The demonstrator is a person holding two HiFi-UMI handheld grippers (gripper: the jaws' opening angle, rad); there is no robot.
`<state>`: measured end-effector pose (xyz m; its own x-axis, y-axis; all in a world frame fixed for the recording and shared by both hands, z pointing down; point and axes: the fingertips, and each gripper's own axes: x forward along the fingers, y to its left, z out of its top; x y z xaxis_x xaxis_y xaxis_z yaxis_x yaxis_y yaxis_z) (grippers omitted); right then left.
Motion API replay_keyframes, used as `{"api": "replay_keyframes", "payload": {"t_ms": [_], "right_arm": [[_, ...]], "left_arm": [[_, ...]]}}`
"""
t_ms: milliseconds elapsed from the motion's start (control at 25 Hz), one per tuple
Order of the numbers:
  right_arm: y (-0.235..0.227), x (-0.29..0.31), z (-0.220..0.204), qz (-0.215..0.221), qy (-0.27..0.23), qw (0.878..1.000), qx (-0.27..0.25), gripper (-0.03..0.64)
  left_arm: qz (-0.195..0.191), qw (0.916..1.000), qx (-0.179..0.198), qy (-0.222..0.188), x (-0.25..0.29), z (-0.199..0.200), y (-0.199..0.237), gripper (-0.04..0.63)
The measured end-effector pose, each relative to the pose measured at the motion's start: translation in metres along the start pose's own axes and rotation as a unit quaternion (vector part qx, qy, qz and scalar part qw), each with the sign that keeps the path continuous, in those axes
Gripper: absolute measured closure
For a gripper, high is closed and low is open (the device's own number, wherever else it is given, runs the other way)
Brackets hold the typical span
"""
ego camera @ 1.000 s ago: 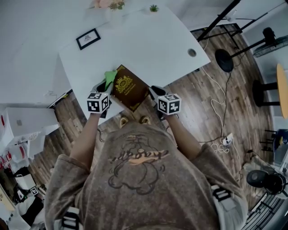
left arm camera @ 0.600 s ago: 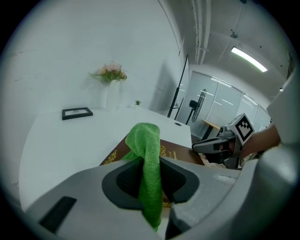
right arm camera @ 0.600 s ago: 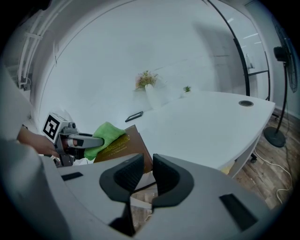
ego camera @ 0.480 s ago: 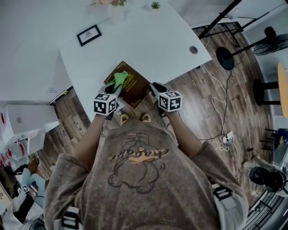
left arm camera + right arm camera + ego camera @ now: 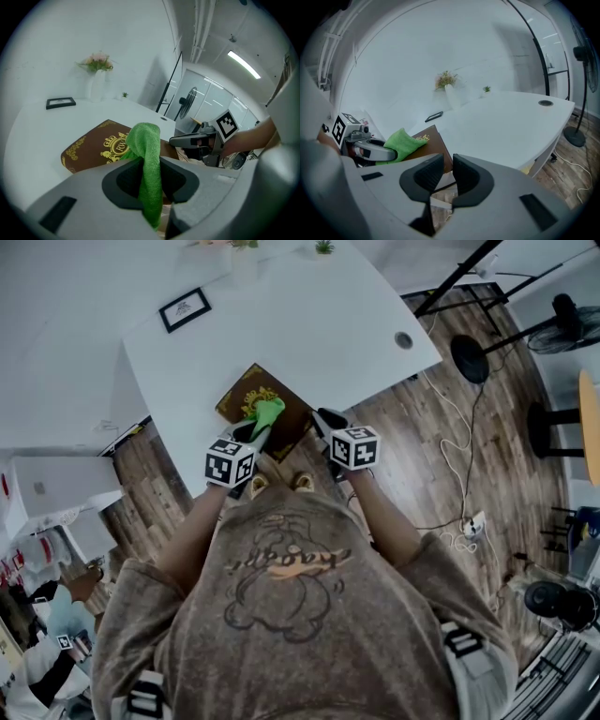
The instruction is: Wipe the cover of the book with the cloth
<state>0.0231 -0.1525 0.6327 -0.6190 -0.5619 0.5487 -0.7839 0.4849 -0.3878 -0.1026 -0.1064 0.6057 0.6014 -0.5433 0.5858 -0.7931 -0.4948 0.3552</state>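
Observation:
A brown book (image 5: 242,390) with gold print lies near the front edge of the white table (image 5: 309,324). My left gripper (image 5: 251,430) is shut on a green cloth (image 5: 266,414), whose free end rests on the cover's near part. In the left gripper view the cloth (image 5: 146,150) hangs between the jaws over the book (image 5: 93,145). My right gripper (image 5: 322,424) is at the book's right corner. In the right gripper view its jaws (image 5: 449,171) stand almost together with the book's (image 5: 434,143) corner running in between them.
A small black picture frame (image 5: 184,308) lies at the table's far left, and a white vase with flowers (image 5: 97,75) stands at the back. A cable hole (image 5: 403,339) sits near the table's right edge. A fan stand's base (image 5: 467,360) and cables are on the wooden floor at the right.
My left gripper has dragged the green cloth across the cover, from its left edge toward the near right part. The right gripper has stayed at the book's corner.

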Motion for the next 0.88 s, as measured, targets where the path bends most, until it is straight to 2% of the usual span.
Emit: {"api": "replay_keyframes", "payload": {"t_ms": [360, 480, 600, 760, 880], "right_arm": [[0.0, 0.0, 0.0, 0.002, -0.001, 1.0, 0.002, 0.554], [-0.001, 0.0, 0.001, 0.003, 0.0, 1.0, 0.003, 0.554], [-0.001, 0.001, 0.001, 0.005, 0.0, 1.0, 0.005, 0.554], [-0.001, 0.0, 0.0, 0.006, 0.002, 1.0, 0.008, 0.554], [-0.002, -0.002, 0.001, 0.006, 0.002, 1.0, 0.007, 0.554]], "left_arm": [[-0.079, 0.9954, -0.032, 0.045, 0.009, -0.015, -0.038, 0.517], [-0.119, 0.9893, -0.049, 0.07, 0.012, -0.019, -0.053, 0.517], [-0.168, 0.9781, -0.085, 0.089, 0.014, -0.024, -0.066, 0.517], [-0.203, 0.9646, -0.149, 0.078, 0.009, -0.012, -0.07, 0.517], [-0.199, 0.9644, -0.167, 0.049, 0.002, 0.009, -0.059, 0.517]]}}
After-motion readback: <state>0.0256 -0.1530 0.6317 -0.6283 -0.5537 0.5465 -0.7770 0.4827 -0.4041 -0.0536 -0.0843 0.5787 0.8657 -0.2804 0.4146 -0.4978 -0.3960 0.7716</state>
